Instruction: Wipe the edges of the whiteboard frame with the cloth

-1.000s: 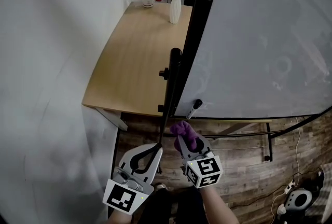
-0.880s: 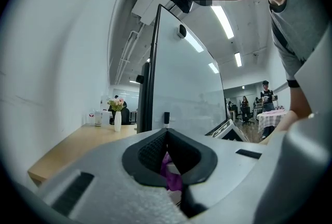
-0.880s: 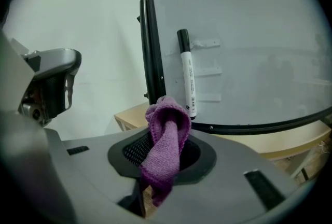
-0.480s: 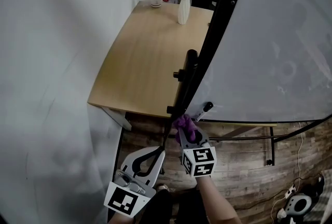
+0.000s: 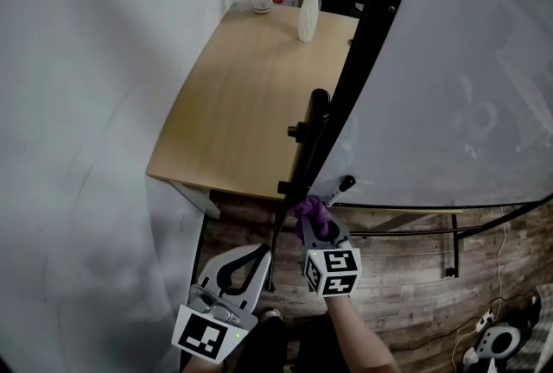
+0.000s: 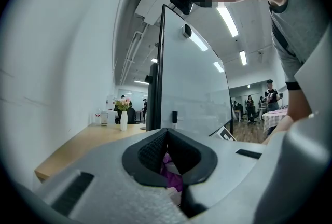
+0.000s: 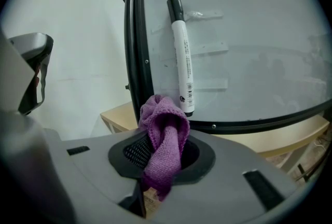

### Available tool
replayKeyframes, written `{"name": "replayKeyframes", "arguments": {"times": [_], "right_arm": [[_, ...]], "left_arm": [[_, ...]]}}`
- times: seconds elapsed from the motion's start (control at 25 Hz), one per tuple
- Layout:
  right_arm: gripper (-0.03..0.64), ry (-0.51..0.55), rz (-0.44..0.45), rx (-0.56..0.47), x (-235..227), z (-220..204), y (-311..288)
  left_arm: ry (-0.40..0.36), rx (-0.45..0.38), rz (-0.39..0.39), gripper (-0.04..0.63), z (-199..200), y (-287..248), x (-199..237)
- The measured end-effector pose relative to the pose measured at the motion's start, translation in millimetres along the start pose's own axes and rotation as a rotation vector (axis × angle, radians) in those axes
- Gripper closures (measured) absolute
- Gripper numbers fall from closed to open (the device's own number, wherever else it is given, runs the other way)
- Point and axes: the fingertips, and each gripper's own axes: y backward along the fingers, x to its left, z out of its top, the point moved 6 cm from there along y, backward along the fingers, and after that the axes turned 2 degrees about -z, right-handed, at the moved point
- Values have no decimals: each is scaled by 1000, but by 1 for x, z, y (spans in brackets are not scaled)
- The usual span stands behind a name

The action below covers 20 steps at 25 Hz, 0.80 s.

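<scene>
The right gripper (image 7: 162,153) has its 2 jaws pinching the purple cloth (image 7: 165,124), which bulges out past the tips in a rolled wad. In the head view the wad sits at bottom centre, right at the lower left corner of the whiteboard frame (image 5: 363,43), where the black upright meets the bottom rail. Whether the fabric actually touches the frame I cannot tell; in the right gripper view it overlaps the upright (image 7: 141,62).

The left gripper (image 6: 167,137) hangs at the lower left of the head view, just beside the right one, with its jaws pressed together. A scrap of purple shows in the hollow behind the tips (what it is, I cannot say).

Risks, as I judge them:
1. A marker (image 7: 182,52) sits on the board just beside that corner, its lower end near the wad. A wipe that drifts inward off the upright could knock it loose.
2. Only a narrow part of the cloth is pinched. Friction on a long stroke up the edge could drag it out of the jaws.
3. If the wad folds back, hard gripper plastic would rub the frame, not fabric.
4. The wooden table (image 5: 242,95) lies close along the upright, so a wide swing could catch its edge.
</scene>
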Motion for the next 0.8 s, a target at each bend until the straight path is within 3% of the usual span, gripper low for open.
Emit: {"name": "replayKeyframes", "arguments": {"times": [0.8], "right_arm": [[537, 26, -13, 22, -40, -8, 15]], "left_arm": [[-28, 10, 19, 578, 6, -17, -25]]}}
